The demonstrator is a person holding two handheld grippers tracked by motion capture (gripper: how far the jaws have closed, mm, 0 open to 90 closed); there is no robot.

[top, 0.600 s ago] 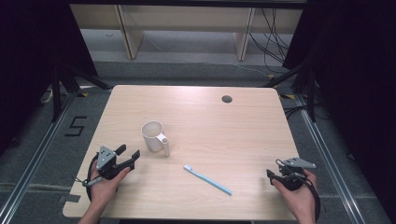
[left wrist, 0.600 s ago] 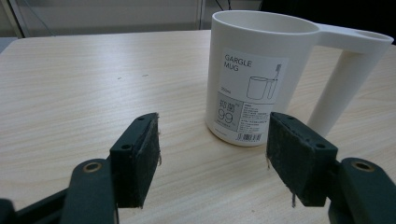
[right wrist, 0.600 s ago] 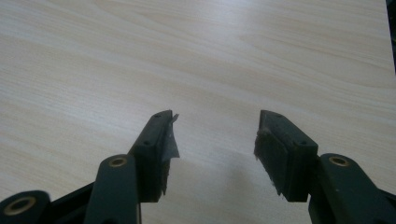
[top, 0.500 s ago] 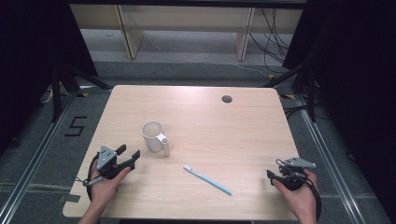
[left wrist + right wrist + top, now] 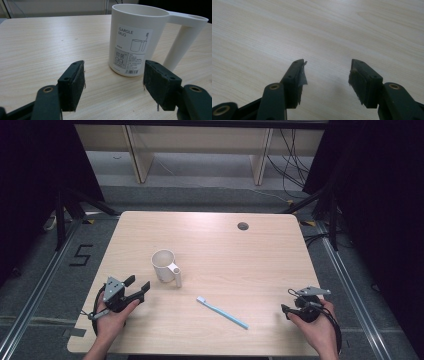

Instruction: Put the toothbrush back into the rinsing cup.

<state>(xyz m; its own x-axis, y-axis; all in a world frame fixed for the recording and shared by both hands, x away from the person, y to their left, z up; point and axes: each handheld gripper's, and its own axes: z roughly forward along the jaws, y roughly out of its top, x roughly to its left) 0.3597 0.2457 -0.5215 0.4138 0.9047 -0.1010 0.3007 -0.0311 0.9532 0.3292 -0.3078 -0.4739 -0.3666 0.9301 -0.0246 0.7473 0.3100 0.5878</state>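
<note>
A white mug with a tall side handle stands upright left of the table's middle; its label reads "GARGLE MUG" in the left gripper view. A light blue toothbrush lies flat to the mug's right, nearer the front edge. My left gripper rests at the front left, open and empty, pointing at the mug a short way off. At the front right my right gripper is open, with nothing but bare wood between its jaws.
The light wooden table has a round cable hole near its far edge. Dark curtains hang at both sides, and a grey floor with rails and cables surrounds the table.
</note>
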